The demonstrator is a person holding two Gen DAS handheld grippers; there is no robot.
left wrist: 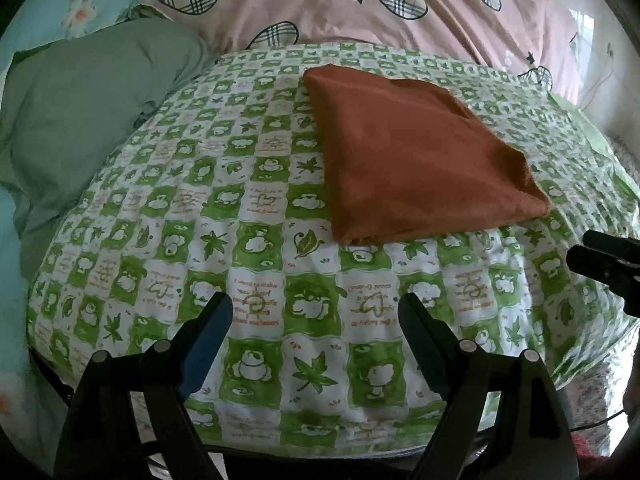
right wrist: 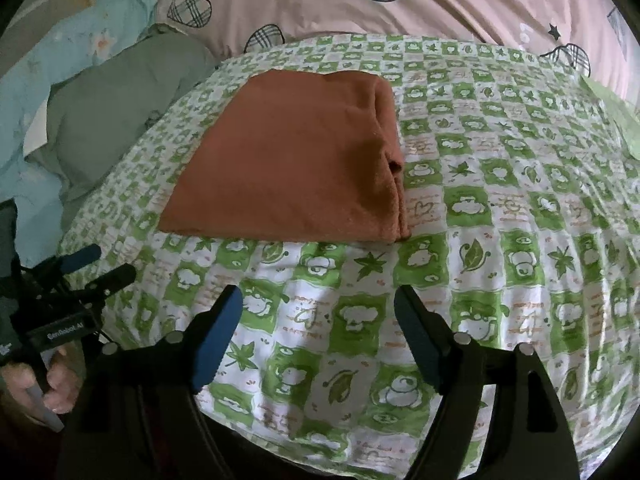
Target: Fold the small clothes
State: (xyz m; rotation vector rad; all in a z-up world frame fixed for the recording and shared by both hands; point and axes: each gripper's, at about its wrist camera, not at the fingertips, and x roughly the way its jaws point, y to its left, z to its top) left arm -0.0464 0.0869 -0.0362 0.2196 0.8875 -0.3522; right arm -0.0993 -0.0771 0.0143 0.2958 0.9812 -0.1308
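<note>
A rust-orange garment lies folded into a flat rectangle on the green-and-white checked cloth. It also shows in the right wrist view, with its stacked folded edges facing right. My left gripper is open and empty, held back from the garment near the cloth's front edge. My right gripper is open and empty, also short of the garment. The right gripper's tips show at the right edge of the left wrist view, and the left gripper shows at the left of the right wrist view.
A pink quilt with plaid hearts lies behind the checked cloth. A grey-green pillow and a light blue floral sheet lie to the left. A light green piece lies at the far right.
</note>
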